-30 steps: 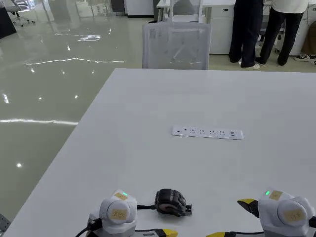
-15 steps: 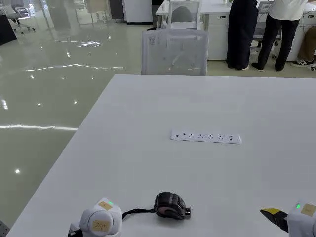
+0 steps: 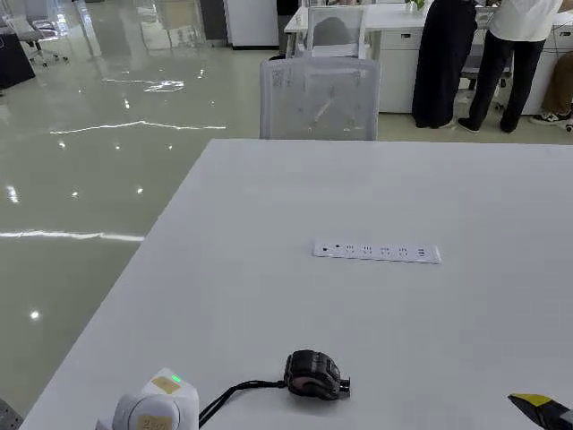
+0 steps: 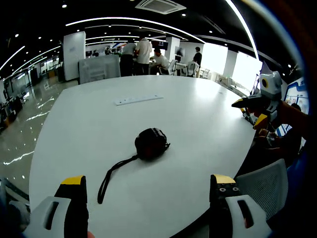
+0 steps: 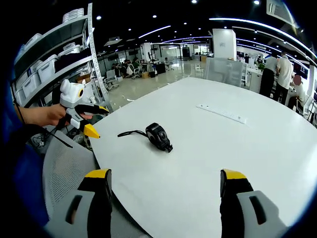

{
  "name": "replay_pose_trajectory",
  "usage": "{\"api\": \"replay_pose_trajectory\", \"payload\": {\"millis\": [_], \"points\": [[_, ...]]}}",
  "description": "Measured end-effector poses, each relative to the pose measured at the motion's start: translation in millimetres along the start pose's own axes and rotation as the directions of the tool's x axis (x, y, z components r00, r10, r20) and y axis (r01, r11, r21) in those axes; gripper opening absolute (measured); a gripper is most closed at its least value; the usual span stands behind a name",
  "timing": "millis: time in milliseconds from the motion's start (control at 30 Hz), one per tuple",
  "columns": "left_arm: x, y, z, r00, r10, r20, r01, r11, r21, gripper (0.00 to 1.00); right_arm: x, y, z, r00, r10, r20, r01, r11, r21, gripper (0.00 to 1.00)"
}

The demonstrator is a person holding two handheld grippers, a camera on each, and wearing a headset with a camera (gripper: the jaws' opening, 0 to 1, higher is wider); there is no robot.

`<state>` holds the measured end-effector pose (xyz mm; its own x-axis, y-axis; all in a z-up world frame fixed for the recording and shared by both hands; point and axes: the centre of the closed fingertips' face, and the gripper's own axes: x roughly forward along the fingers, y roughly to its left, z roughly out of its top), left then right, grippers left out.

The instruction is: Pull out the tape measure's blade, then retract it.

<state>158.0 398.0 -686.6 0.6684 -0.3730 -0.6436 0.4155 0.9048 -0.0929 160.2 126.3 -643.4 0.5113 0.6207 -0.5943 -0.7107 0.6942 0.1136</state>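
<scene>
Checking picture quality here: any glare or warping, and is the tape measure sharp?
Head view: light glares in streaks on the glossy floor; the tape measure is sharp. Both gripper views: the fisheye curves the table edge; the tape measure is clear.

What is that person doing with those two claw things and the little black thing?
A person holds a gripper in each hand at a white table. The black tape measure lies there untouched, its blade not pulled out yet. The left gripper and right gripper are both open, held apart from it.
</scene>
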Motion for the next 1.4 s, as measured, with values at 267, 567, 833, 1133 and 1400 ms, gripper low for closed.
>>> {"api": "replay_pose_trajectory", "payload": {"millis": [267,567,833,1133,1400], "points": [[-19.6,4.2,-4.2,1.0,0.008,-0.004,-0.008,1.0,0.007,1.0,-17.3,1.8,-3.0,0.9998,-0.02,-0.007,0.02,1.0,-0.001,0.88],[-40.3,7.3,-4.6,0.9996,0.027,0.002,-0.027,0.999,0.016,1.0,-33.4,2.6,-6.2,0.9988,-0.045,-0.018,0.044,0.999,-0.006,0.88],[-51.6,8.0,-4.0,0.9994,0.033,0.004,-0.034,0.999,0.029,1.0,-47.5,8.6,-2.2,0.9981,-0.059,-0.02,0.059,0.998,-0.011,0.89],[-58.9,9.8,-5.5,0.9993,0.038,-0.005,-0.037,0.998,0.043,1.0,-58.7,9.2,-2.9,0.997,-0.073,-0.026,0.073,0.997,-0.014,0.88],[-61.5,12.5,-8.1,0.9992,0.039,-0.011,-0.039,0.998,0.041,1.0,-61.6,4.7,-9.9,0.9957,-0.083,-0.041,0.083,0.997,-0.005,0.88]]}}
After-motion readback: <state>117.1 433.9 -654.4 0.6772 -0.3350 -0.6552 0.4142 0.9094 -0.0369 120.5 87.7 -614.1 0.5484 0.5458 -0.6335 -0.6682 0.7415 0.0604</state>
